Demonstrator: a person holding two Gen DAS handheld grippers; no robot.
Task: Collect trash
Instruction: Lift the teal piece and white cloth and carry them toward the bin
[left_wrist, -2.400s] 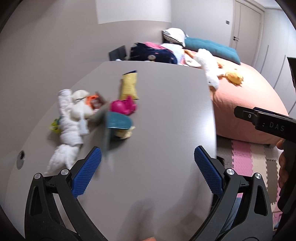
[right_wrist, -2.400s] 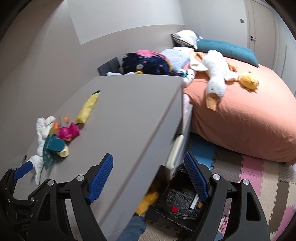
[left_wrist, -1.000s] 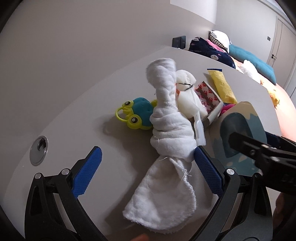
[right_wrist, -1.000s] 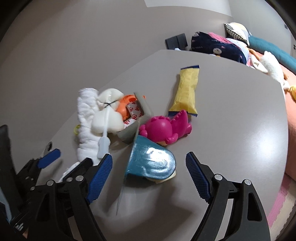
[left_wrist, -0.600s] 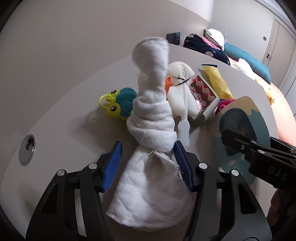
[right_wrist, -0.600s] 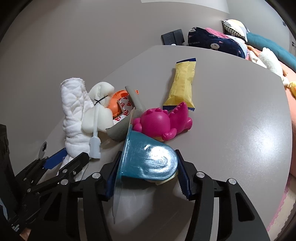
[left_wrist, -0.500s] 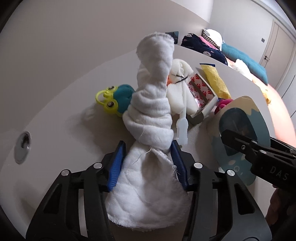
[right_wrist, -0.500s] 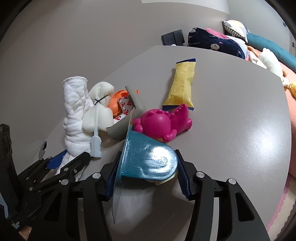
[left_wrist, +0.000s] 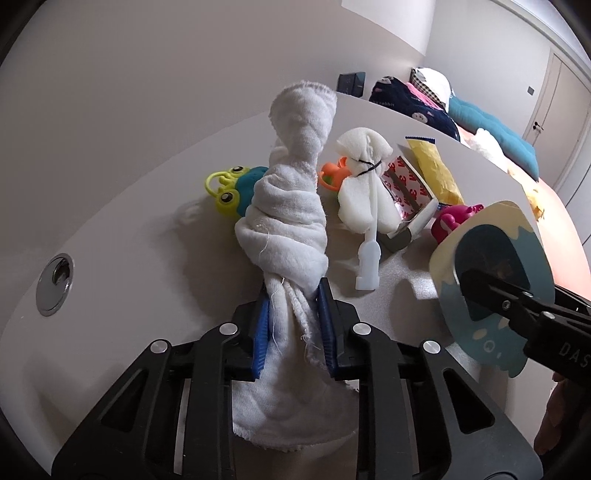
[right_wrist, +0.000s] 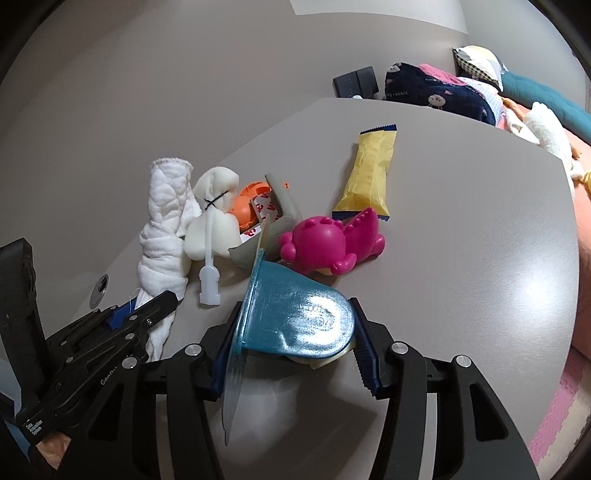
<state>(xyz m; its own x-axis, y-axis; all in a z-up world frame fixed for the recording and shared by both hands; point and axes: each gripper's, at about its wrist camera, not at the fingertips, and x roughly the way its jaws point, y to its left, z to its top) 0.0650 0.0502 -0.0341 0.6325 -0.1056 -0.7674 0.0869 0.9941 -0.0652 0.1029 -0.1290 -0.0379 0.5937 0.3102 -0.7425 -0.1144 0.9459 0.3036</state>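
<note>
Left gripper (left_wrist: 293, 325) has just closed, its fingers pinching the white cloth (left_wrist: 291, 206); right gripper (right_wrist: 291, 354) clamps the blue cup (right_wrist: 295, 317); yellow wrapper (right_wrist: 369, 181) and remaining litter uncollected on the bench (right_wrist: 480, 240)

walls (left_wrist: 122, 74): plain grey | bed (right_wrist: 581, 206): salmon cover (teal pillow (left_wrist: 495, 134)) | floor mat (right_wrist: 554, 417): pink

The right gripper (left_wrist: 469, 286) bears white letters "DAS" on its black arm. The dark blue garment (right_wrist: 439, 94) on the bed reads "rabbit". The left gripper's (right_wrist: 147, 308) lettering is cut off, unreadable.
</note>
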